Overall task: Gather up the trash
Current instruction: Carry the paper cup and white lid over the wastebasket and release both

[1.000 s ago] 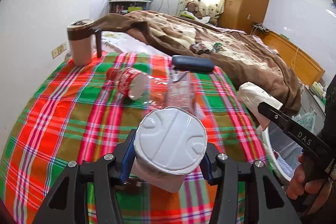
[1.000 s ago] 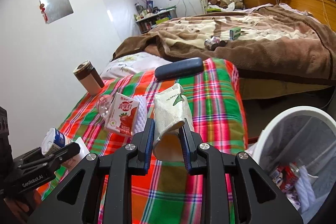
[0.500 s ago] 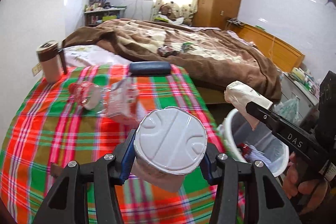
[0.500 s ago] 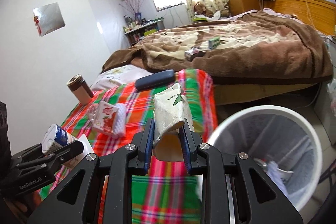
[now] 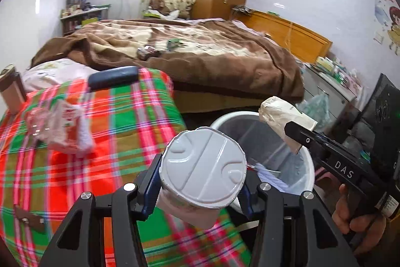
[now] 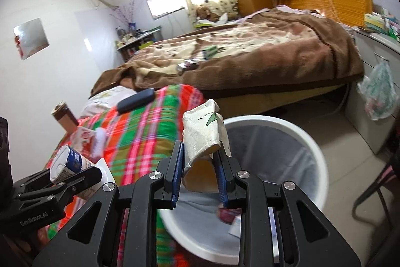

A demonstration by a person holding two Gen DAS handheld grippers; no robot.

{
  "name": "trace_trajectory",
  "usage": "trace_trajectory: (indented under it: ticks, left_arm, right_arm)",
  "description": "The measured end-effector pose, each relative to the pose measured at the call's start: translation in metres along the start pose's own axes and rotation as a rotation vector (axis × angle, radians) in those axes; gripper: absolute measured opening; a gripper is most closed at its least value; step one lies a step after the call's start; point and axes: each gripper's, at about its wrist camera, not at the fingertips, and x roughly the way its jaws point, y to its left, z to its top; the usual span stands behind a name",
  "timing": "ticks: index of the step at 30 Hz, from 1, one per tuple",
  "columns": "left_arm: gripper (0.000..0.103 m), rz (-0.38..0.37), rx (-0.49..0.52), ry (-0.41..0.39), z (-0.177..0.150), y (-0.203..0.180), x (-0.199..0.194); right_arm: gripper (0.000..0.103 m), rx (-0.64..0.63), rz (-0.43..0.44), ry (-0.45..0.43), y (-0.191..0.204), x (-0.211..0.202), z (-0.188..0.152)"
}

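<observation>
I am holding the left gripper (image 5: 201, 188) clamped on a white plastic cup (image 5: 202, 172), its foil lid facing the camera; the blue pads are pressing on both sides of the cup, which is hanging at the edge of the plaid cloth (image 5: 120, 131) and just beside the rim of the white bin (image 5: 308, 162). In the right wrist view the same cup (image 6: 66, 164) is showing a blue label, and the left gripper (image 6: 62, 179) is sitting low at the left edge of the picture.

I am keeping the right gripper (image 6: 200, 162) closed tight on a crumpled paper carton (image 6: 203, 134); the carton is squeezed flat between the blue pads and is standing up above the open mouth of the bin (image 6: 317, 157). From the left wrist camera the carton (image 5: 282, 120) is hanging over the far side of the rim, with a hand (image 5: 357, 219) under the black handle.

Inside the bin some trash is lying, something red and something pale, but it is too blurred for me to name it. On the cloth a red-and-white carton (image 5: 67, 126) is lying beside what is looking like a clear plastic bottle (image 5: 37, 119); a dark blue case (image 5: 113, 76) is resting at the far edge, and a brown mug (image 5: 11, 89) is standing at the left. Behind, a brown blanket (image 5: 200, 54) is covering the bed.
</observation>
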Motion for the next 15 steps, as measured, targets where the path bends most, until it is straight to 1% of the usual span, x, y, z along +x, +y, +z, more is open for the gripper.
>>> trace_trajectory:
  ticks: [5,12,15]
  left_arm:
    - [0.053,-0.035,0.040,0.023,0.003,-0.026,0.018]
    - [0.053,-0.055,0.067,0.062,0.000,-0.051,0.042]
    - [0.053,-0.069,0.074,0.079,-0.002,-0.060,0.050]
  right_arm:
    - [0.025,0.016,-0.048,0.010,-0.018,-0.001,-0.003]
    - [0.025,0.020,-0.118,0.051,-0.041,0.002,-0.011]
    - [0.025,0.031,-0.129,0.066,-0.049,0.003,-0.012]
